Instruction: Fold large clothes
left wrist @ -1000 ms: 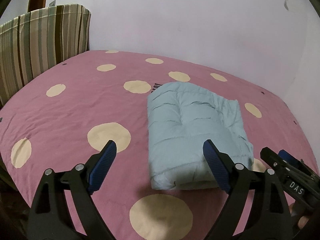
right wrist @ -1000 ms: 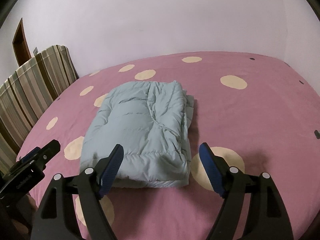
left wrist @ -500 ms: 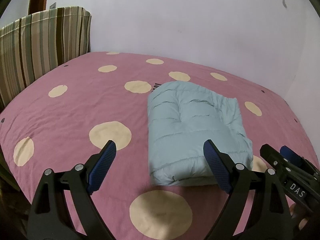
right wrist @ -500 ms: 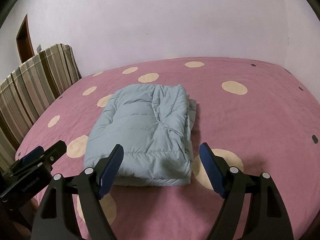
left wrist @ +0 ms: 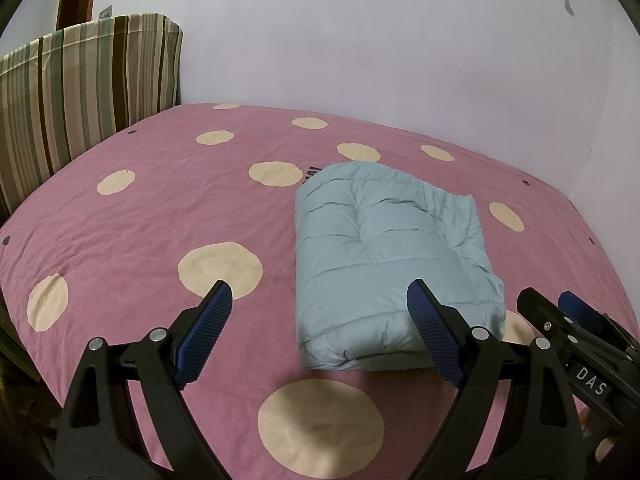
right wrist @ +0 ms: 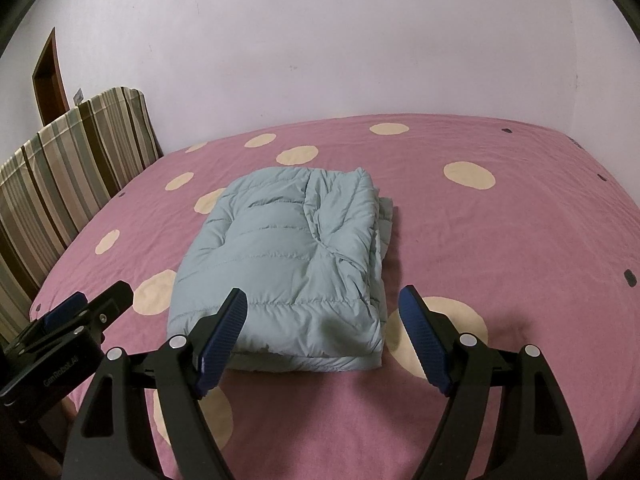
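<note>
A pale blue quilted jacket (left wrist: pixel 384 256) lies folded into a thick rectangle on the pink dotted bed (left wrist: pixel 140 220); it also shows in the right wrist view as the jacket (right wrist: pixel 288 256). My left gripper (left wrist: pixel 318 300) hangs open above the bed's near edge, its right finger in front of the jacket's near end, nothing between its pads. My right gripper (right wrist: pixel 322 304) is open too, just short of the jacket's near right corner, holding nothing. Each gripper shows at the edge of the other's view: the right gripper (left wrist: pixel 572 320), the left gripper (right wrist: pixel 80 312).
A striped upholstered headboard or cushion (left wrist: pixel 80 92) stands along the bed's left side. A plain white wall (right wrist: pixel 320 48) closes the far side, with a brown door frame (right wrist: pixel 48 76) at the far left. The bed's front edge (left wrist: pixel 24 360) drops off at the lower left.
Both views have drawn back and up a little from the jacket, which lies unmoved. Both grippers have stayed open.
</note>
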`<state>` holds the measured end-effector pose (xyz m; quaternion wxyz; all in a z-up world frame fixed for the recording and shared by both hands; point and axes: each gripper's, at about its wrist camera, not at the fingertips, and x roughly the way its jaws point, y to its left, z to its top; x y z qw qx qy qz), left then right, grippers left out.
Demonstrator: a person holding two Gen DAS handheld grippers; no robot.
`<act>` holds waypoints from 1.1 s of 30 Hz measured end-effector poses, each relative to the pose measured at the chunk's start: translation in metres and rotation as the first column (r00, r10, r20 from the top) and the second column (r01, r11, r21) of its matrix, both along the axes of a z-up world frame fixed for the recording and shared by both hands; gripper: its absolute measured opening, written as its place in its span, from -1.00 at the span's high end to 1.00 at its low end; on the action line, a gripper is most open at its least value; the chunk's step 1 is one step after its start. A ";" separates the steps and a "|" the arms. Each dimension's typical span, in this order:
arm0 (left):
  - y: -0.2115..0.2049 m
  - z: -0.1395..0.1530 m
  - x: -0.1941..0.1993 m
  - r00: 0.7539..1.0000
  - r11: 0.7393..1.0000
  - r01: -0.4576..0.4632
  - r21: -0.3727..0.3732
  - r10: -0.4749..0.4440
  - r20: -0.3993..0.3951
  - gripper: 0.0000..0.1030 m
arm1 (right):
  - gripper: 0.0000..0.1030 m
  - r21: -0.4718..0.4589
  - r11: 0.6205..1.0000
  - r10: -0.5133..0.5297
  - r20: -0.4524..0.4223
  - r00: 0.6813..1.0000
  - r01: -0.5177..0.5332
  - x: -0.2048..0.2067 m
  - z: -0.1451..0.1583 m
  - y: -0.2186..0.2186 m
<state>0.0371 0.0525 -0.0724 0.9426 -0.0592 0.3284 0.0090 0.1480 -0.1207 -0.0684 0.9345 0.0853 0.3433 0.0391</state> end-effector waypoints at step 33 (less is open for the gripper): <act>-0.010 0.008 -0.004 1.000 0.999 -0.008 0.048 0.007 0.026 -0.73 | -0.50 0.000 1.000 -0.002 0.006 1.000 0.002 -0.002 0.002 0.001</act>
